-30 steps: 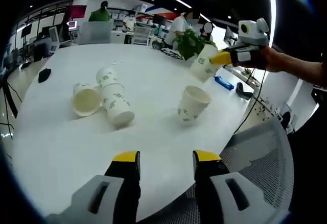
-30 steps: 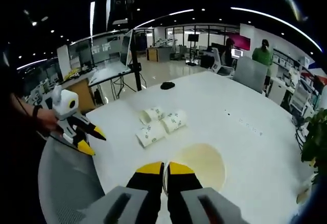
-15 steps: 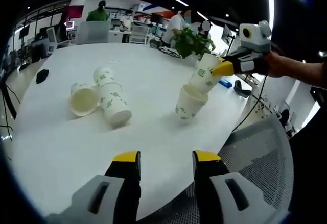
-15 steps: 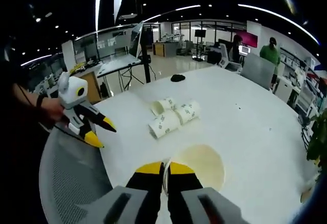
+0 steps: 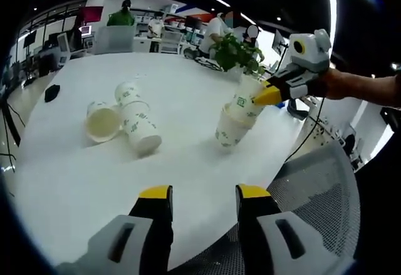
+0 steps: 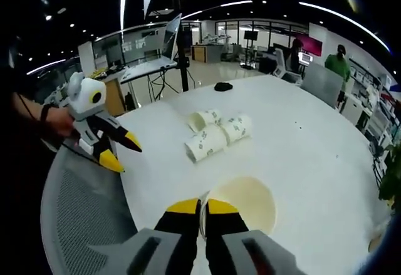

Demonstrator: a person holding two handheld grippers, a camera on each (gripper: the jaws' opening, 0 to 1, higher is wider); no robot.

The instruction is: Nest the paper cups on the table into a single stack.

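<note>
Cups (image 5: 125,119) with green printed marks, too blurred for reading.

From my right gripper view, the held cup (image 6: 241,203) showed me only its open mouth; its wall lay hidden behind the closed tips of the right gripper (image 6: 201,207). In the left gripper view, that cup's lower part was sunk inside the standing cup (image 5: 228,129). Beyond the standing cup, a potted plant's (image 5: 235,52) pot was hidden, and the people further behind were too small to make out.
</note>
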